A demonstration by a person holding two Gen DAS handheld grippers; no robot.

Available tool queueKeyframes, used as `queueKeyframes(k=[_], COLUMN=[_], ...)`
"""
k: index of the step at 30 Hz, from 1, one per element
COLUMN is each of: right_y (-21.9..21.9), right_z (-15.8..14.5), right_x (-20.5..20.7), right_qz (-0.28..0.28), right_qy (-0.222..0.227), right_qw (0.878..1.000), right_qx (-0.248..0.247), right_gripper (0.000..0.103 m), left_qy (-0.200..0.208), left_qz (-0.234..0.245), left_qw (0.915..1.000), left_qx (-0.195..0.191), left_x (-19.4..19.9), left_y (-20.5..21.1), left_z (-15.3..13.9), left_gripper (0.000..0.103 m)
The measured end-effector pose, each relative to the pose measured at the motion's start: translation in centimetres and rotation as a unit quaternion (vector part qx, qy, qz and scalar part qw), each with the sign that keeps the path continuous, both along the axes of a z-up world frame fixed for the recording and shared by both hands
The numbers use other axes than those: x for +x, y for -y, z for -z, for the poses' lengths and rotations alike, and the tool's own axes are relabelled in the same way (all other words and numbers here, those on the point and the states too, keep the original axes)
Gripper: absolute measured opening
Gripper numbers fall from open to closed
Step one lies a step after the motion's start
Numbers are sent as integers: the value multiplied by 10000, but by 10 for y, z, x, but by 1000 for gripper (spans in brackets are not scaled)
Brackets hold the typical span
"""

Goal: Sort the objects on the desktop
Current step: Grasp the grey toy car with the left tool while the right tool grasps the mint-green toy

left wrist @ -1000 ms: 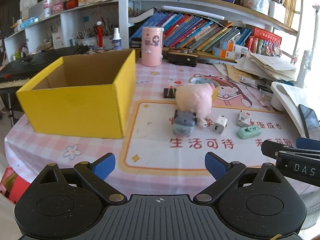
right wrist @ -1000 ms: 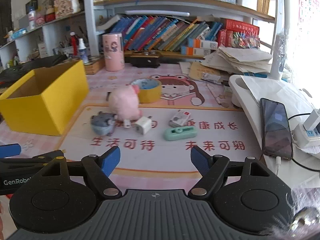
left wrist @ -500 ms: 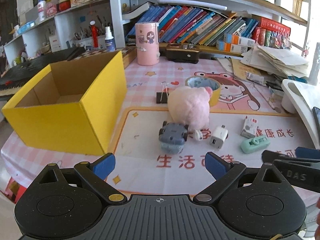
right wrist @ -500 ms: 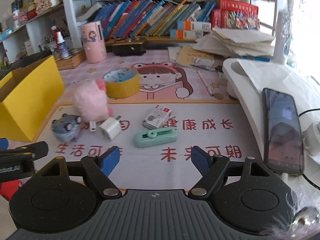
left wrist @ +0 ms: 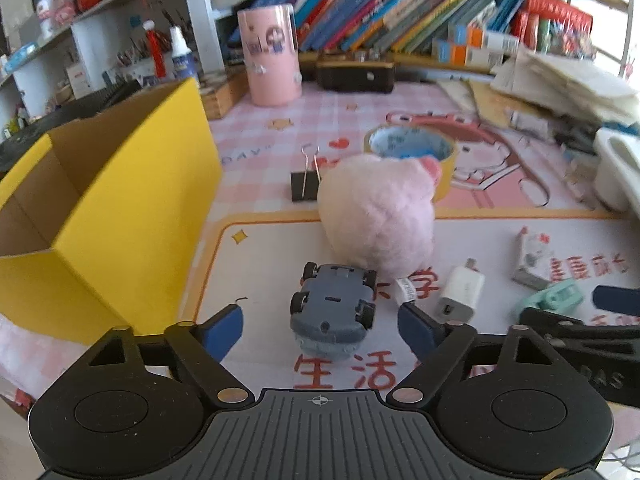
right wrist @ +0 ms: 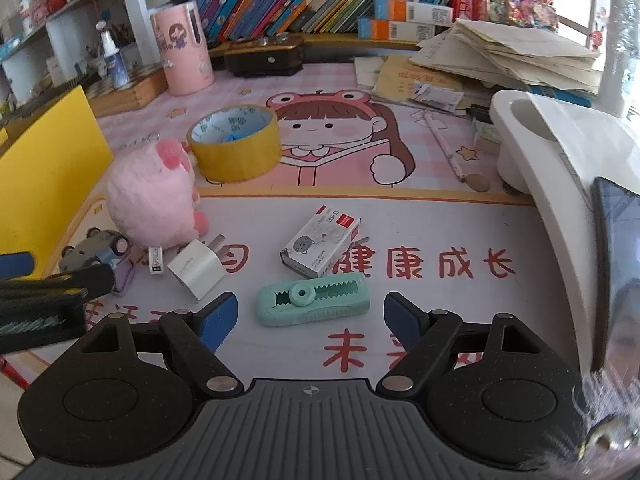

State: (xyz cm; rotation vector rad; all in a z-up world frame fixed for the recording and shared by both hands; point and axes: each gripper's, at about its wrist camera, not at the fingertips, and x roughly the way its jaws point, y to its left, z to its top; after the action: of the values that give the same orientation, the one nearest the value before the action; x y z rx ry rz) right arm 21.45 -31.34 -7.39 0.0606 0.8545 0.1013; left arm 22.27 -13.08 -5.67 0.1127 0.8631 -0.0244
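My left gripper (left wrist: 320,330) is open, its blue pads either side of a grey toy car (left wrist: 332,312) lying upside down just ahead. Behind the car sits a pink plush (left wrist: 376,216), with a white charger (left wrist: 460,292) to its right. My right gripper (right wrist: 310,320) is open with a mint correction tape (right wrist: 314,300) between its pads. A small white box (right wrist: 320,244), the charger (right wrist: 196,268), the plush (right wrist: 152,200) and a yellow tape roll (right wrist: 234,148) lie beyond. An open yellow box (left wrist: 100,208) stands at the left.
A black binder clip (left wrist: 304,184) lies behind the plush. A pink cup (left wrist: 272,56) and black case (left wrist: 356,74) stand at the back before bookshelves. A white stand (right wrist: 560,152) with a phone (right wrist: 620,248) and stacked papers (right wrist: 508,48) fill the right side.
Both grippers have moved forward and down toward the mat. The toy car now sits between my left pads, the correction tape between my right pads. Both stayed open.
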Motion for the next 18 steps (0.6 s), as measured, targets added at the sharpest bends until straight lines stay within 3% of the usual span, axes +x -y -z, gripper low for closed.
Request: queueKeyframes(k=[3,5,9,11,18], right_y=[-2,-3,-2,-3,-5], right_z=[5,8,12,14,12], right_x=[6,9,14,15,13], right_qz=[-132,-206,-234,-241,-360], right_qy=[-16,-34,-120,-111,87], right_qw=[9999,9997,9995,9994,9988], right_qx=[-101,-131,-155,-231,-331], right_gripper=[79,79,77,77,66], left_qy=[-43,-55,-86,-84,-110], left_qz=[80,97,63,65,-181], left_qw=[9999,9999,9999,9999,9984], left_qx=[96,108,1,-61,-515], left_x=[10,13,14,14,5], left_y=[4,4,3,3,-7], left_z=[6,7,7,7,-3], left_gripper=[72,59,54,44,42])
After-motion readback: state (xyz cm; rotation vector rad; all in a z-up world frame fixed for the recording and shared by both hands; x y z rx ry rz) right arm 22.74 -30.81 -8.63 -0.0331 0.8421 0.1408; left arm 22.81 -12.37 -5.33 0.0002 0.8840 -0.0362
